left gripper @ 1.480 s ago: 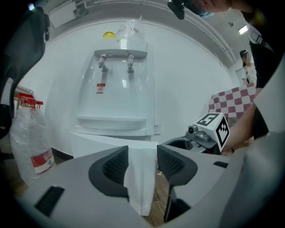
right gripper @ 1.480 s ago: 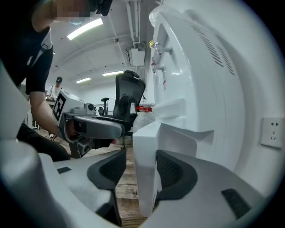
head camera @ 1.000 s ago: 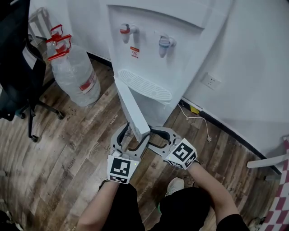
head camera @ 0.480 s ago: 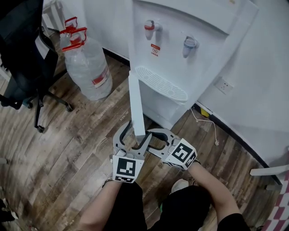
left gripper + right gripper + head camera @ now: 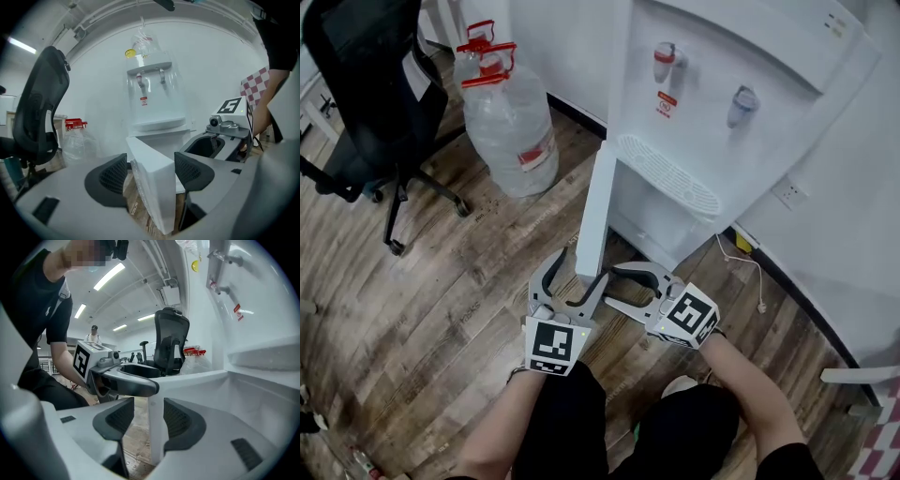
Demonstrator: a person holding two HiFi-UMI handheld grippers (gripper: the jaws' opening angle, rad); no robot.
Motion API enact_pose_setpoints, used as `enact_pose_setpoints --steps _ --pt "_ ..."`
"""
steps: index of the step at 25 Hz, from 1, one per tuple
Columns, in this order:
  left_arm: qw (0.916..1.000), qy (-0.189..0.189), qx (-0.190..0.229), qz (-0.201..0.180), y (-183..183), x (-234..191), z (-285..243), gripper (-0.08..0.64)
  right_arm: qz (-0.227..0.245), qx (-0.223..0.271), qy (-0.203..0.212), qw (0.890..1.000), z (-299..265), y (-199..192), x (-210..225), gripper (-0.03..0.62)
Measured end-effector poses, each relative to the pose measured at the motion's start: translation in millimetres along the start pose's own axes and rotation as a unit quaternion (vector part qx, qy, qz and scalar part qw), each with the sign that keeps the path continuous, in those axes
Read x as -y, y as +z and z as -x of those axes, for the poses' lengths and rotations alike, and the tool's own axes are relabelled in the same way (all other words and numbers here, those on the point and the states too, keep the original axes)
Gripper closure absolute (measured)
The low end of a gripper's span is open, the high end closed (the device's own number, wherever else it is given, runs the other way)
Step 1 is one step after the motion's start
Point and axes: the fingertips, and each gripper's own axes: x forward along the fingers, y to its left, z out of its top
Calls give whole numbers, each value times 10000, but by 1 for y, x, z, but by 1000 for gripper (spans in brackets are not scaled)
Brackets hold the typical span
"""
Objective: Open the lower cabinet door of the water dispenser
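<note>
Left gripper (image 5: pixel 150 174) first: jaws apart, straddling the free end of the cabinet door (image 5: pixel 596 206). The right pad sits just beside the white panel, and a sliver of floor shows past the left pad. The right gripper (image 5: pixel 148 420) comes at the same edge from the other side. Its jaws have just been closing with the door's thin edge standing between them, one pad beside it and a gap at the other, so no clamp.

The left marker cube (image 5: pixel 551 347) and right marker cube (image 5: pixel 689 314) sit near each other low in the head view. Forearms run back to a person in black, and a white shoe (image 5: pixel 680 384) peeks out below.

The door itself is swung well out, edge-on to the head camera. It is hinged at the picture-left side of the water dispenser (image 5: pixel 722 56) and reaches toward the person. The white cabinet opening (image 5: pixel 652 214) is exposed behind it. Above that comes the slotted drip tray (image 5: pixel 670 176), then a red tap (image 5: pixel 664 56) and a blue tap (image 5: pixel 742 98).

Out to the room now: wood-plank floor (image 5: pixel 441 309) all round, and big clear water bottles (image 5: pixel 520 131) with red caps near the dispenser's left. A black office chair (image 5: pixel 366 94) stands further left on castors. To the right there is white wall, a socket (image 5: pixel 787 194) and a white cable (image 5: pixel 752 272) trailing on the boards. Red-and-white checked cloth (image 5: pixel 889 422) shows at the corner. The right gripper view catches ceiling strip lights (image 5: pixel 110 275).
</note>
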Motion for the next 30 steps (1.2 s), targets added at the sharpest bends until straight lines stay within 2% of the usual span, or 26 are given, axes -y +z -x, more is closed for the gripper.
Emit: enact_pose_setpoints --steps 6,9,16,20,30 --pt "9994 308 -110 -62 -11 -35 14 238 227 -47 126 9997 -9 18 -2 413" --pt "9988 459 -152 -100 -15 -55 19 238 349 -146 68 9993 -15 24 2 470" --pt "9970 735 -234 4 -26 -98 26 239 186 -12 23 9998 -29 48 6 541" --pt "9953 901 -303 169 -33 -127 27 247 156 11 49 9999 -33 58 3 552" --pt "9923 1158 -435 103 -41 -181 21 299 187 124 126 9997 -38 78 -4 557"
